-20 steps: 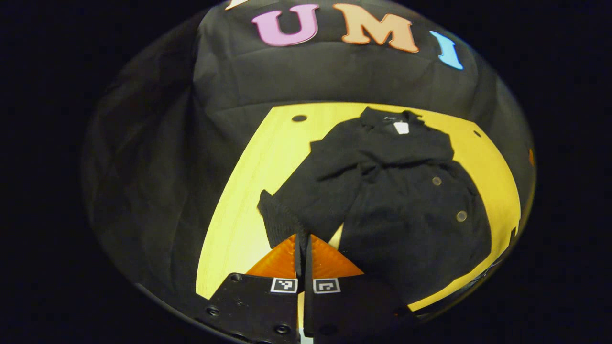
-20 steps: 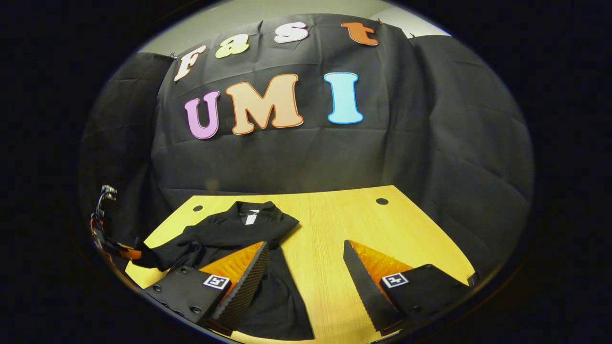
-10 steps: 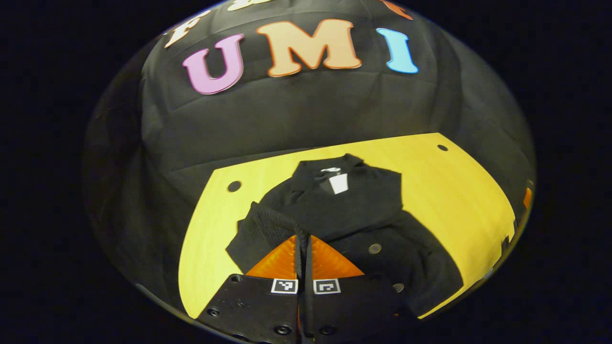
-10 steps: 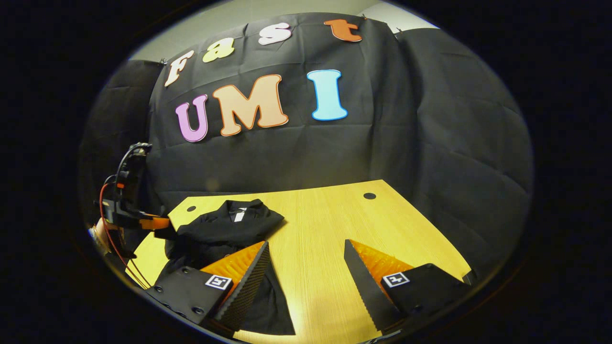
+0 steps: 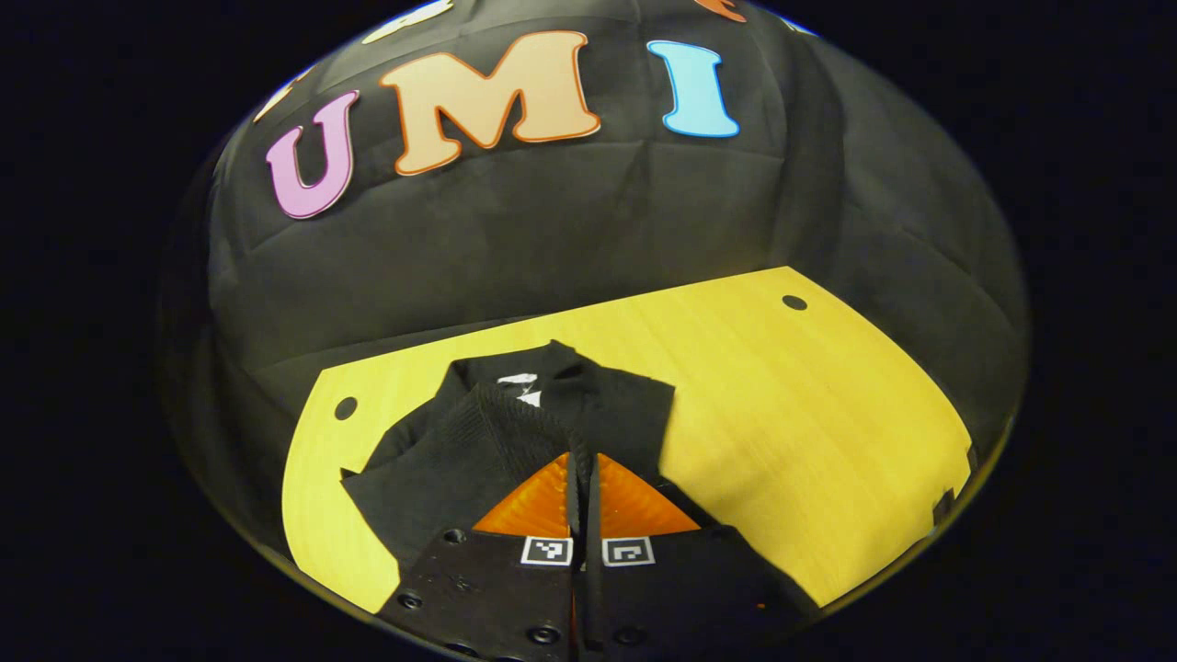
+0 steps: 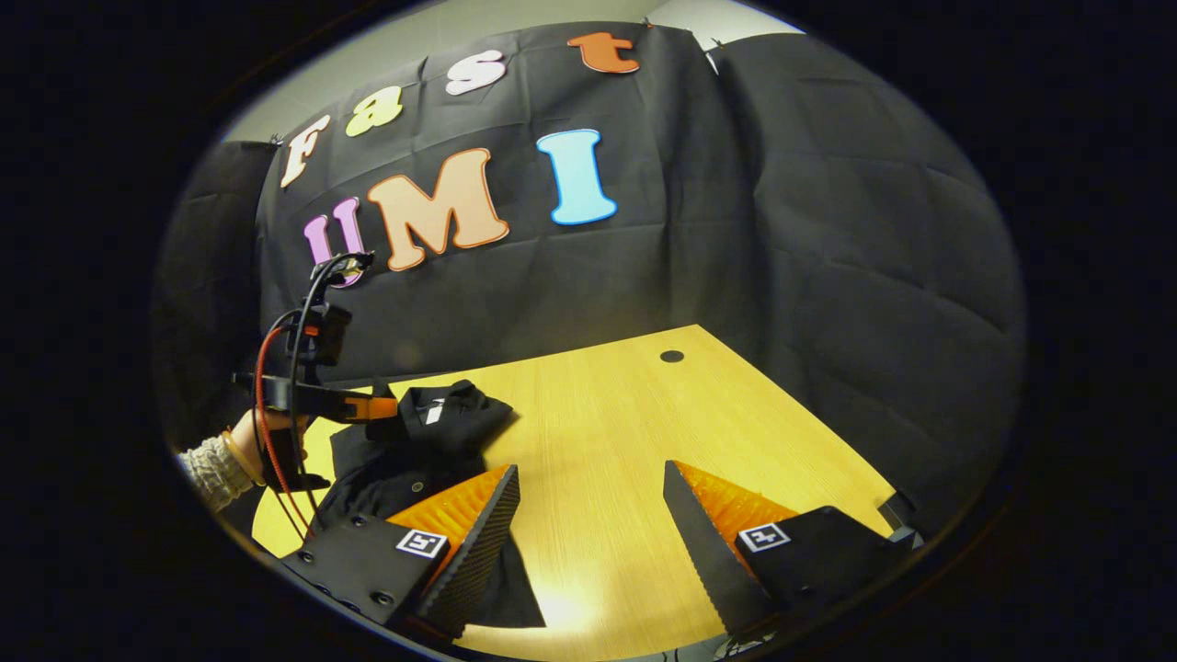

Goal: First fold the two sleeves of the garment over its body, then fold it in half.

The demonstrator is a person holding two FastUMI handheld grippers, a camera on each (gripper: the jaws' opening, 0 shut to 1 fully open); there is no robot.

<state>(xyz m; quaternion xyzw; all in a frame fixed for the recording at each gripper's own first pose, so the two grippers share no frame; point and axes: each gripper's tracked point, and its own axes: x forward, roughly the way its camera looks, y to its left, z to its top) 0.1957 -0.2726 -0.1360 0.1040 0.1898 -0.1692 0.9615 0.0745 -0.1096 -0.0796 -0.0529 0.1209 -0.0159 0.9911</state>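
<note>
Left gripper pinched — right gripper agape

Your black garment lies bunched on the tabletop's left part, collar away from you, one ribbed sleeve raised over its body.

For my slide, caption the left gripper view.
Left gripper shut on a black sleeve, carrying it over the garment on a yellow table.
</note>
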